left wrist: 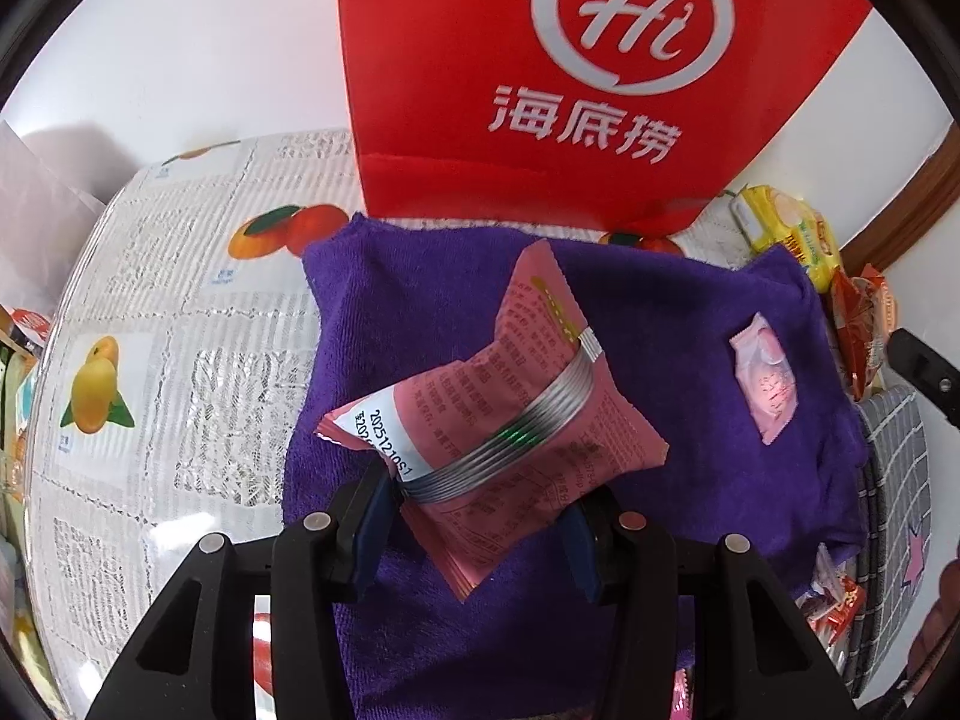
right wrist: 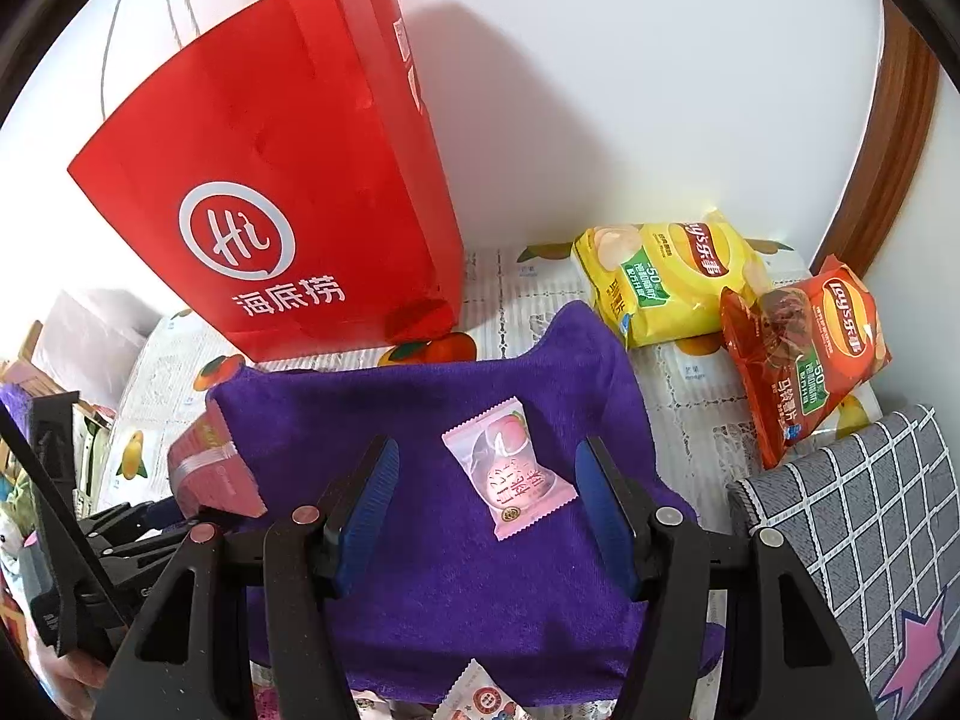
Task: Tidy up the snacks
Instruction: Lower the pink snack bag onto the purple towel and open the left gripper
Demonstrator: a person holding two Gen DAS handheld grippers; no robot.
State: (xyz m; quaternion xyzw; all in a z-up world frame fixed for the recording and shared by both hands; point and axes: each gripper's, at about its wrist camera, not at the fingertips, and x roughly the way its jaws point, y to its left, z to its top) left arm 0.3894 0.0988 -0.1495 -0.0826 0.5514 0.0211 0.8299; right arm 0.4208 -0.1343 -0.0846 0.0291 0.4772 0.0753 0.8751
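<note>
My left gripper [left wrist: 480, 531] is shut on a pink snack packet [left wrist: 498, 420], held above the purple towel [left wrist: 420, 312]; the packet also shows at the left of the right wrist view [right wrist: 210, 474]. A small pale pink candy packet [right wrist: 510, 474] lies on the towel [right wrist: 420, 570] between the blue pads of my right gripper [right wrist: 486, 510], which is open and empty just above it. The same candy packet shows at the right in the left wrist view [left wrist: 765, 381]. A red paper bag [left wrist: 570, 90] stands upright behind the towel against the wall [right wrist: 282, 180].
A yellow chip bag [right wrist: 666, 282] and an orange chip bag [right wrist: 804, 354] lie at the back right on the fruit-print tablecloth [left wrist: 180, 312]. A grey checked cushion [right wrist: 870, 540] is at the right. Another snack packet [right wrist: 480, 699] lies at the front edge.
</note>
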